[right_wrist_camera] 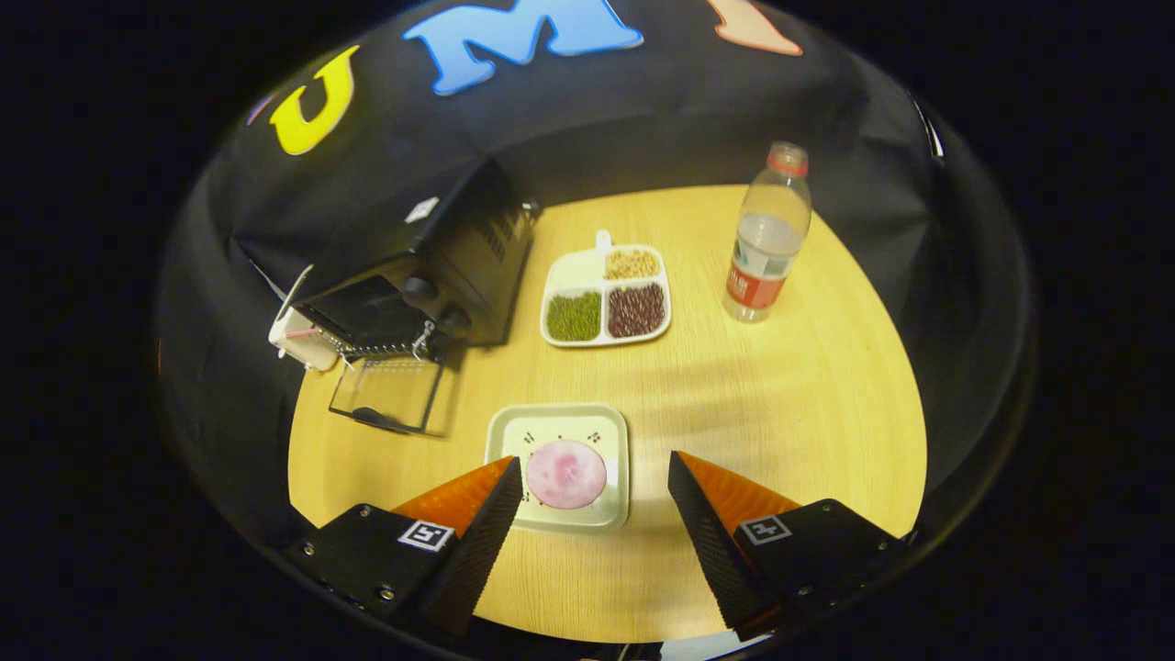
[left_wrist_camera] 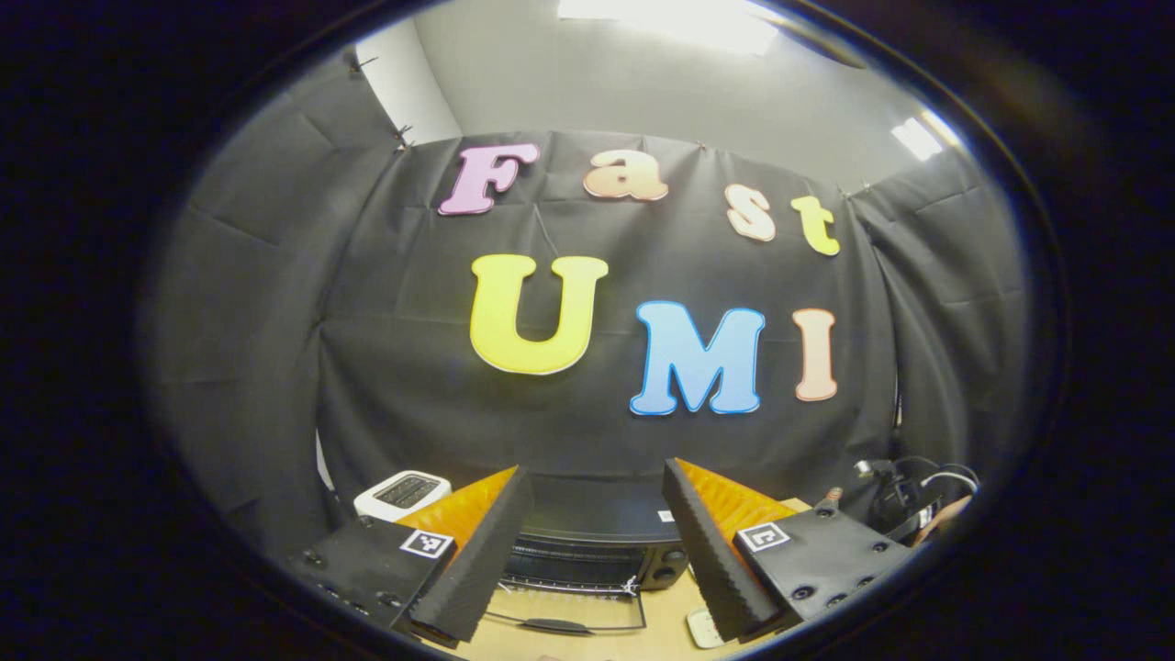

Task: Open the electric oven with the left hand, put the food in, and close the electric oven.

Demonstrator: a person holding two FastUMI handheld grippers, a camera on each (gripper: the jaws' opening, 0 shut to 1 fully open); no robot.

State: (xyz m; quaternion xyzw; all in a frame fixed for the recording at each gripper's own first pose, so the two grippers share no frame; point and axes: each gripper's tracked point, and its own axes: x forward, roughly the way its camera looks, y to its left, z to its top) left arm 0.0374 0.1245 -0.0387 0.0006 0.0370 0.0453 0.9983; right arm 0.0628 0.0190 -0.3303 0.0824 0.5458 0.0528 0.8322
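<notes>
The black electric oven (right_wrist_camera: 431,266) stands at the table's back left with its glass door (right_wrist_camera: 390,393) folded down flat on the table. In the left gripper view the oven (left_wrist_camera: 597,551) lies low between the fingers, its door (left_wrist_camera: 565,613) lying open in front. My left gripper (left_wrist_camera: 597,537) is open and raised, holding nothing. A round pink food piece (right_wrist_camera: 565,474) rests on a pale square plate (right_wrist_camera: 560,431) near the table's front. My right gripper (right_wrist_camera: 595,500) hovers open just before that plate, its fingers either side of the plate's near edge.
A white divided tray (right_wrist_camera: 604,294) with three kinds of beans sits mid-table. A plastic water bottle (right_wrist_camera: 766,243) stands at the back right. A white toaster (left_wrist_camera: 402,494) stands left of the oven, and cables (left_wrist_camera: 918,496) hang at the right.
</notes>
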